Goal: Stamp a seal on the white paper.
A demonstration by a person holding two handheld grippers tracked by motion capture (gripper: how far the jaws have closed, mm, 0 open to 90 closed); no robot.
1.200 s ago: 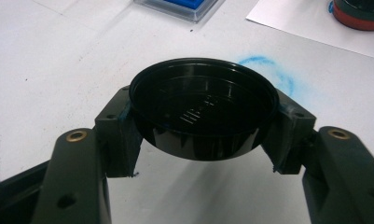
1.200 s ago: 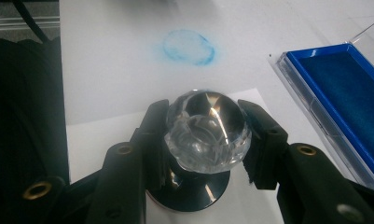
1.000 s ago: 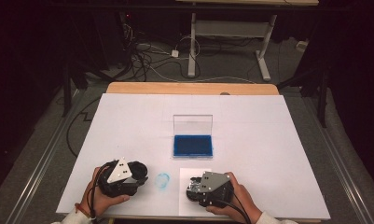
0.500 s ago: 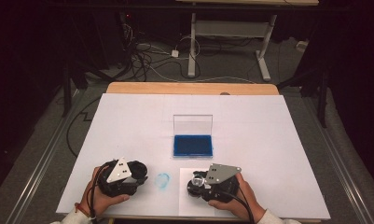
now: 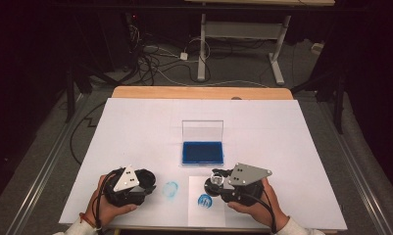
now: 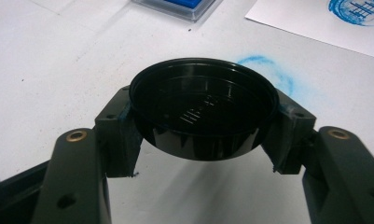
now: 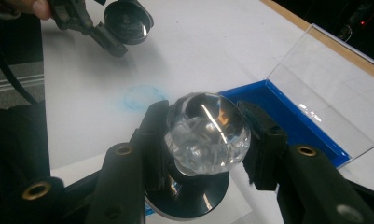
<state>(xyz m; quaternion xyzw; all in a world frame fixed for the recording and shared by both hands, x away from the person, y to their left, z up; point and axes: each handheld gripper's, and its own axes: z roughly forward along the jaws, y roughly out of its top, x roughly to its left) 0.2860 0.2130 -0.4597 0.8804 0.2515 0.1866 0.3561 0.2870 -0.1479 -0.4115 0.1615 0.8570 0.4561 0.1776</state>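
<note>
Clear, faceted plastic is catching the light where the right gripper is clamping its jaws on the knob of a round stamp, whose black disc base is hanging just above a white sheet of paper at the near edge of the table. In the high view the stamp is sitting above and slightly to the right of a fresh blue print on that sheet. The left gripper is gripping a round black cap between its jaws, the hollow side facing up, and is holding it near the table beside a faint blue ring-shaped smudge on the white surface. In the high view that left gripper is lying to the left of the smudge, with the person's hand around it. Behind the paper, a blue ink pad is lying in its case with the clear lid standing upright.
</note>
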